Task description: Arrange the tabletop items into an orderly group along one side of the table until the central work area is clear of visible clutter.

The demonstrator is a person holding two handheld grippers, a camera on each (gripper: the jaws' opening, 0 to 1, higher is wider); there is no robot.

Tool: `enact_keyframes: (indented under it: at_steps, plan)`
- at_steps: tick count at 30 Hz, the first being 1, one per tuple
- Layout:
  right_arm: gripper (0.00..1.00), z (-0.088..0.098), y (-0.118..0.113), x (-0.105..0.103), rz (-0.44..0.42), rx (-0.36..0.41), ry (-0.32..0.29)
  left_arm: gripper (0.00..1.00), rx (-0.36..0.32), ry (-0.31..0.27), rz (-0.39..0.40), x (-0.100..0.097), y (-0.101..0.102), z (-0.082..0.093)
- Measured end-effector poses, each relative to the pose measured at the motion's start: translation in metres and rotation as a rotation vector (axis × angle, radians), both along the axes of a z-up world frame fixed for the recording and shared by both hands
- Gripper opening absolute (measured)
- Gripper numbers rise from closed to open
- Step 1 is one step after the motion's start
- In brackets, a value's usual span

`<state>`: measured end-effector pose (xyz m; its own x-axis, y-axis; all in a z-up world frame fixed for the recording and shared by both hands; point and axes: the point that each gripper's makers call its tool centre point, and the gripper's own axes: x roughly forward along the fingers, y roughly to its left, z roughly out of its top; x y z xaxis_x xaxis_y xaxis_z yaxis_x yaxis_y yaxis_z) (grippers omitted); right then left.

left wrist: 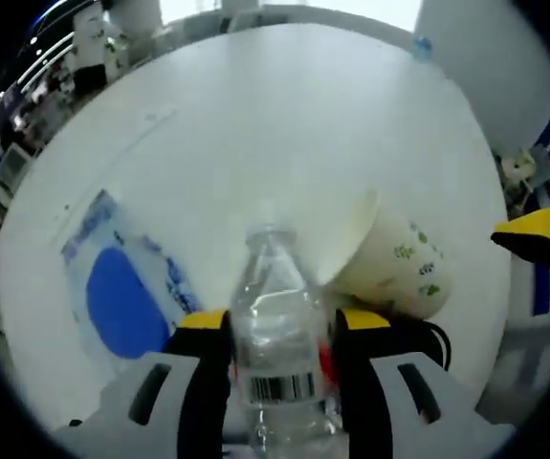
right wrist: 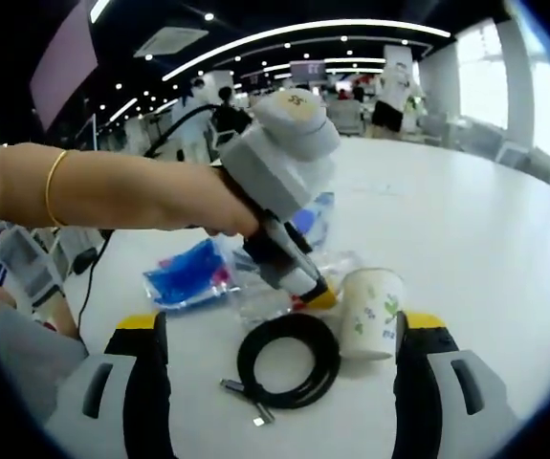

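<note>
The left hand-held gripper [left wrist: 276,330] is clamping a clear water bottle [left wrist: 273,335] at lower centre, touching the paper cup [left wrist: 389,256]. Swinging it could topple that cup. The right hand-held gripper [right wrist: 279,330], jaws wide apart and holding nothing, is revealing a coiled black cable [right wrist: 289,361] at lower centre on the tabletop [right wrist: 466,220].

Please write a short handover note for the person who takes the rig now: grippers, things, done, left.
Left gripper: shut on the clear bottle, lying on the white table.
Right gripper: open, holding nothing, above the table.
Paper cup upright beside the coiled black cable; blue packet behind the bottle.
Done: bottle gripped.
Left: move everything into one group along a side.
</note>
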<state>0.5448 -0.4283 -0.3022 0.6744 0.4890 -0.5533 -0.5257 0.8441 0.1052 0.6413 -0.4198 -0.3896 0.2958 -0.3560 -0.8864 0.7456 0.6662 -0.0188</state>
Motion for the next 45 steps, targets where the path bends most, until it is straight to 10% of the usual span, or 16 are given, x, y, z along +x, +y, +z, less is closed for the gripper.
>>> enact_keyframes:
  at_steps: [26,45]
  plan:
    - [0.98,-0.005,-0.004,-0.002,-0.011,0.001,0.037,0.36,-0.074,0.09,0.155,-0.004,0.012,0.004]
    - [0.98,-0.009,0.008,-0.01,0.028,0.013,0.056,0.35,-0.213,-0.039,0.15,-0.003,0.028,0.053]
